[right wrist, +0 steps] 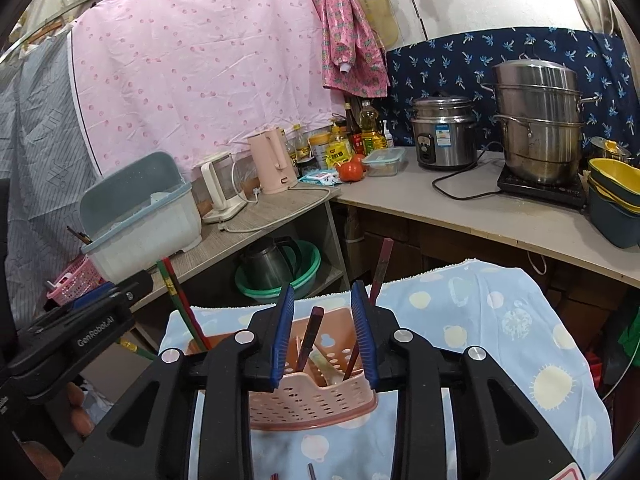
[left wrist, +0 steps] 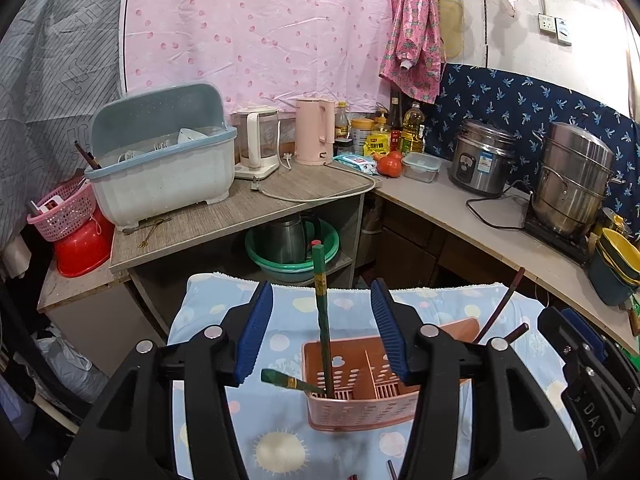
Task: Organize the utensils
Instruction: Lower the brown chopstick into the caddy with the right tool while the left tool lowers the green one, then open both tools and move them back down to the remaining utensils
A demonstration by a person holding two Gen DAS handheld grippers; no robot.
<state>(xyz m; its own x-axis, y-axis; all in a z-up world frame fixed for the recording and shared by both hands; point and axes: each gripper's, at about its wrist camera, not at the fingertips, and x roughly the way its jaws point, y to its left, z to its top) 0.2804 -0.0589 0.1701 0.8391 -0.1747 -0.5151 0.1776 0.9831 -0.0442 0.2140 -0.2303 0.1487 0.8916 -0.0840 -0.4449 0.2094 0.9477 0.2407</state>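
Chopsticks [left wrist: 323,320] stand in the basket [left wrist: 352,408]; left gripper [left wrist: 322,334] and right gripper [right wrist: 323,334] open, touching nothing, apparently to leave sticks sorted by compartment.

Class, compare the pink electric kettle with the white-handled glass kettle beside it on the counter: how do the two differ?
The pink kettle has an opaque body; the glass kettle is see-through with a white handle. The pink kettle stands taller. The glass kettle sits on a white base. Both stand upright on the grey counter.
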